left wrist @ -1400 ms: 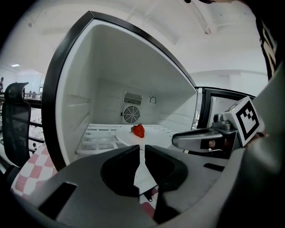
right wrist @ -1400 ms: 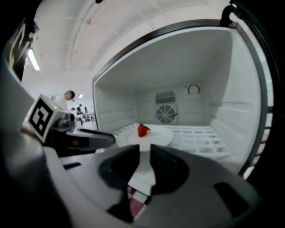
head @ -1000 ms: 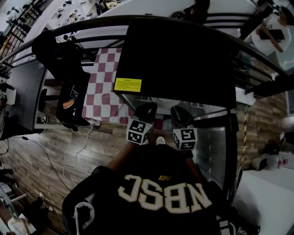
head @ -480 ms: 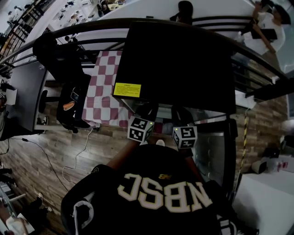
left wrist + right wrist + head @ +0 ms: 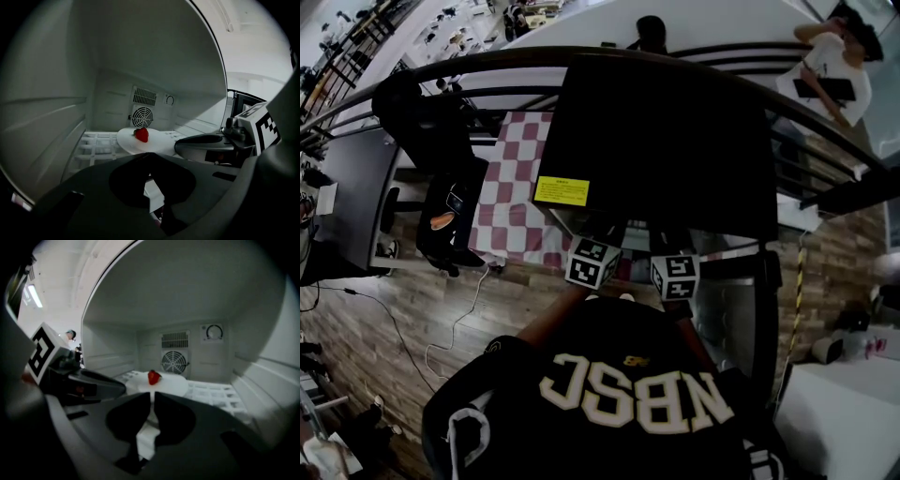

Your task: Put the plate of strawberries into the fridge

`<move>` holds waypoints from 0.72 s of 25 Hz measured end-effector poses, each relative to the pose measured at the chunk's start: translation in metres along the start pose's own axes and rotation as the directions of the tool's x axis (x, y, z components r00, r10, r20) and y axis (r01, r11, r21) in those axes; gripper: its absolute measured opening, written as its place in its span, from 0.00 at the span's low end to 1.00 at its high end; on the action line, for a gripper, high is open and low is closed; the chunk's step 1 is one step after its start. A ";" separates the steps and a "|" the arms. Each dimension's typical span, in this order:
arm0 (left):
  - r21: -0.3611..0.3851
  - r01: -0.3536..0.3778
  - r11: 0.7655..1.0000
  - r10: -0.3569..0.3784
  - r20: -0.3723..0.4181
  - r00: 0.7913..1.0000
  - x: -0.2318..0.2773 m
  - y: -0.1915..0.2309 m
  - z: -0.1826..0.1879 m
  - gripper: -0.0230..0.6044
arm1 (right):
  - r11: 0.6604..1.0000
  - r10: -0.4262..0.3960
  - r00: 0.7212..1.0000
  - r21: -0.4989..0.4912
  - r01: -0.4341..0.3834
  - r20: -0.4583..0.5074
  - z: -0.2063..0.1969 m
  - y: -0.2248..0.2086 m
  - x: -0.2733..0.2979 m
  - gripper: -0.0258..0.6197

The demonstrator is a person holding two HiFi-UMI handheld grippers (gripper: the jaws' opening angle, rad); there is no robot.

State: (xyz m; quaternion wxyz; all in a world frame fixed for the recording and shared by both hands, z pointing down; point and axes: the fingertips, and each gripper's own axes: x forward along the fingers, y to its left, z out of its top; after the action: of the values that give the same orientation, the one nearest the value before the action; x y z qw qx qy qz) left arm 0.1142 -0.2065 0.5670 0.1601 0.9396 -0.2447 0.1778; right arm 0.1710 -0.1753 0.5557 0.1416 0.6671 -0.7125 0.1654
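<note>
A white plate (image 5: 125,140) carrying one red strawberry (image 5: 142,134) rests on the wire shelf (image 5: 96,145) inside the white fridge. In the right gripper view the plate (image 5: 172,385) and strawberry (image 5: 153,377) are ahead of the jaws, in front of the fan. My left gripper (image 5: 150,157) is shut and empty, short of the plate. My right gripper (image 5: 152,397) shows only a thin slit between its jaws, with nothing in it. In the head view the two marker cubes (image 5: 592,263) (image 5: 675,277) sit at the fridge's front edge; the jaws are hidden under its black top (image 5: 666,131).
The fan grille (image 5: 174,362) and a dial (image 5: 214,332) are on the fridge's back wall. The side walls close in on both grippers. Left of the fridge is a red-and-white checked cloth (image 5: 511,197), with a person in black (image 5: 431,131) beside it.
In the head view both marker cubes now sit closer to the fridge's front edge, and less of the gripper bodies shows beyond them.
</note>
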 end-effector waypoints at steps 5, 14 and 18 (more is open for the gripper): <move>-0.020 -0.005 1.000 0.005 0.010 1.000 0.000 0.002 0.001 0.06 | 1.000 -0.001 1.000 0.005 0.001 -0.003 0.000 -0.002 0.000 0.11; -0.066 0.035 0.997 -0.029 0.094 0.995 -0.031 -0.013 0.018 0.06 | 0.999 0.016 0.996 0.031 -0.018 0.083 0.019 0.019 -0.026 0.11; -0.061 0.041 0.997 -0.029 0.183 0.983 -0.052 -0.018 0.032 0.06 | 0.998 -0.014 0.988 0.056 0.005 0.153 0.032 0.022 -0.048 0.10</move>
State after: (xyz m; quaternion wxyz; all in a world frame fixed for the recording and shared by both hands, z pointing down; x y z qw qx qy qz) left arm 0.0893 -0.1829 0.5139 0.1706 0.9504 -0.2473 0.0805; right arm 0.1528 -0.1446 0.5057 0.0686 0.6848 -0.7133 0.1324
